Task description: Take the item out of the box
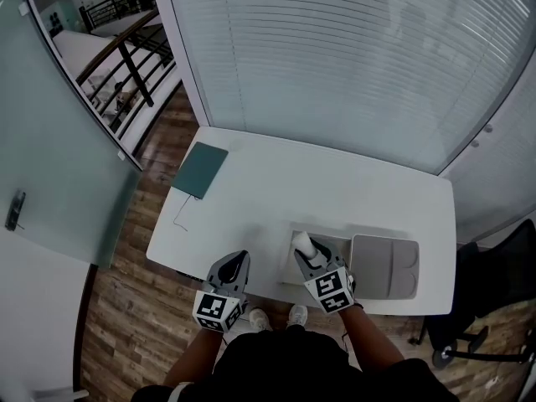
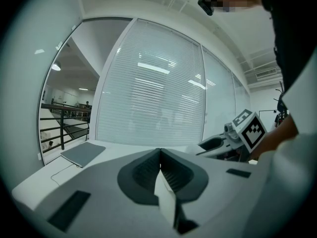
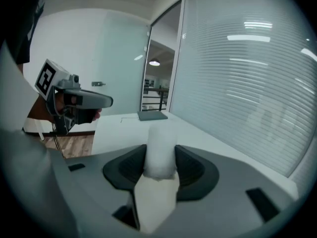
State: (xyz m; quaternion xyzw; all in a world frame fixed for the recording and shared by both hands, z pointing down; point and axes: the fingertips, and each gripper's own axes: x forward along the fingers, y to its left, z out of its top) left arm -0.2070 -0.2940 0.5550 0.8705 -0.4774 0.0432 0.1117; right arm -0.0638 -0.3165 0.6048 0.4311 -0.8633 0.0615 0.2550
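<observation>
A: Head view?
B: The white cylinder [image 1: 301,242] is held by the right gripper [image 1: 308,255] over the open box [image 1: 333,239], near the bench [image 1: 251,182] front edge.
A: Left gripper view?
B: The left gripper [image 2: 159,170] jaws are pressed together; nothing is held.
A: Right gripper view?
B: The cylinder [image 3: 159,148] is clamped across its sides. It is judged light, soft and crushable, best taken mid-body. No writing is seen on it.

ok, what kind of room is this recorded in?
Looks like an office, probably a small meeting room: a white table with a closed laptop on it, slatted blinds behind it, and an office chair at the side.
</observation>
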